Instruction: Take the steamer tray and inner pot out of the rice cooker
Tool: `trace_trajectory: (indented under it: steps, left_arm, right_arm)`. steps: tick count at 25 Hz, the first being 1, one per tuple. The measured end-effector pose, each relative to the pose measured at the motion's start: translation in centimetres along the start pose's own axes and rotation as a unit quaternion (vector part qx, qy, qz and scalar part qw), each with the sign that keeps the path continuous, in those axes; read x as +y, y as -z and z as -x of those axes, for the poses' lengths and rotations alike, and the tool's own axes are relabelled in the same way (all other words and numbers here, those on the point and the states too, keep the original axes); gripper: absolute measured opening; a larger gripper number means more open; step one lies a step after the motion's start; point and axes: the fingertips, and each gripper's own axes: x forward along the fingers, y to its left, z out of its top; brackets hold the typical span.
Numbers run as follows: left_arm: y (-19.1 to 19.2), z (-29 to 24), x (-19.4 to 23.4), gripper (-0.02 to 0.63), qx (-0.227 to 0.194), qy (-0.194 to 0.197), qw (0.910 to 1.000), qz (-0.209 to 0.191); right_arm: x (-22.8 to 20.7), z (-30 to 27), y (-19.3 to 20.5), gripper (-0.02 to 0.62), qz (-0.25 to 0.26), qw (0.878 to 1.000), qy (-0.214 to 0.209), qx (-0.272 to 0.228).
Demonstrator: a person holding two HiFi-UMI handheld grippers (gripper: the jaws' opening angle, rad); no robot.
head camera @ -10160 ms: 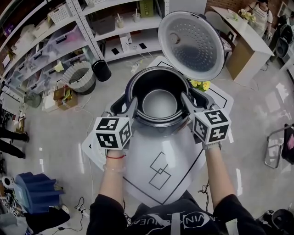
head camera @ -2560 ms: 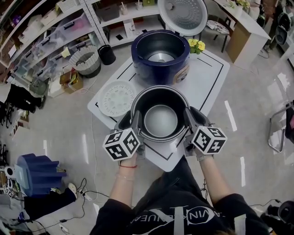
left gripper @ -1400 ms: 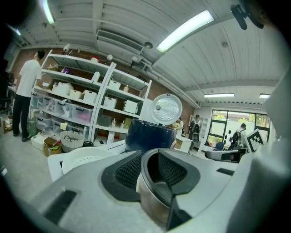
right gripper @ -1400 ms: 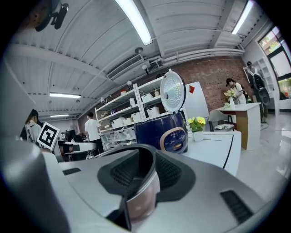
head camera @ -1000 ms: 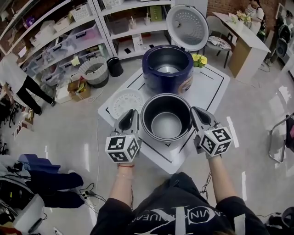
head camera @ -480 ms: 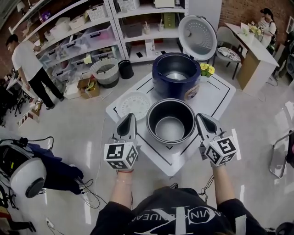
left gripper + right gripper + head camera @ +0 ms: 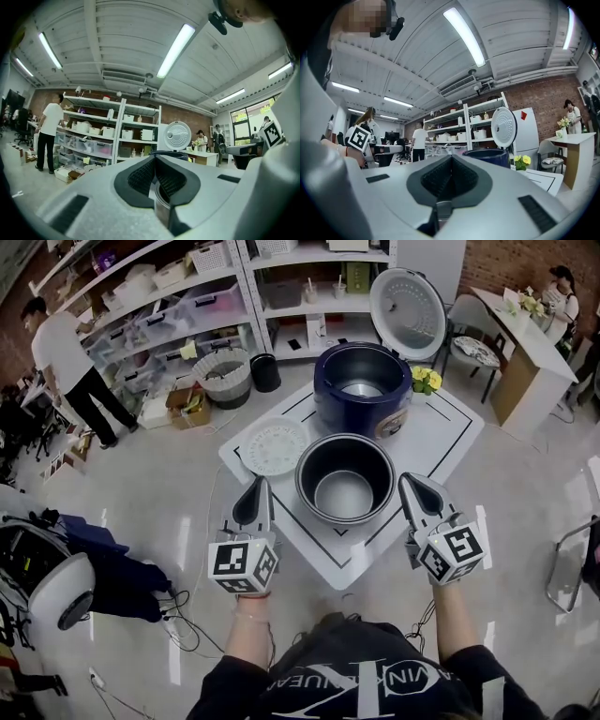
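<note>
On white table [image 7: 442,430], inner pot [image 7: 344,480] between left gripper [image 7: 255,487] and right gripper [image 7: 411,484], both closed, empty; shirt lettering [image 7: 361,692] illegible

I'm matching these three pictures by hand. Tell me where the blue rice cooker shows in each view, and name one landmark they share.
Head view: the blue rice cooker is upper centre, on the white table, behind the inner pot.
Left gripper view: centre, only its dark rim shows.
Right gripper view: just right of centre.
Shared landmark: its raised round lid.
</note>
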Motion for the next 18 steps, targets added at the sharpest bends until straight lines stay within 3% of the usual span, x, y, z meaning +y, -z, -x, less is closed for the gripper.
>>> trace_trajectory:
  steps: [18]
  left_arm:
    - [-0.1, 3.0, -2.4, 0.011, -0.005, -0.015, 0.9999, 0.006]
  right_arm:
    - [0.5, 2.6, 0.4, -0.002, 0.000, 1.000, -0.014, 0.006]
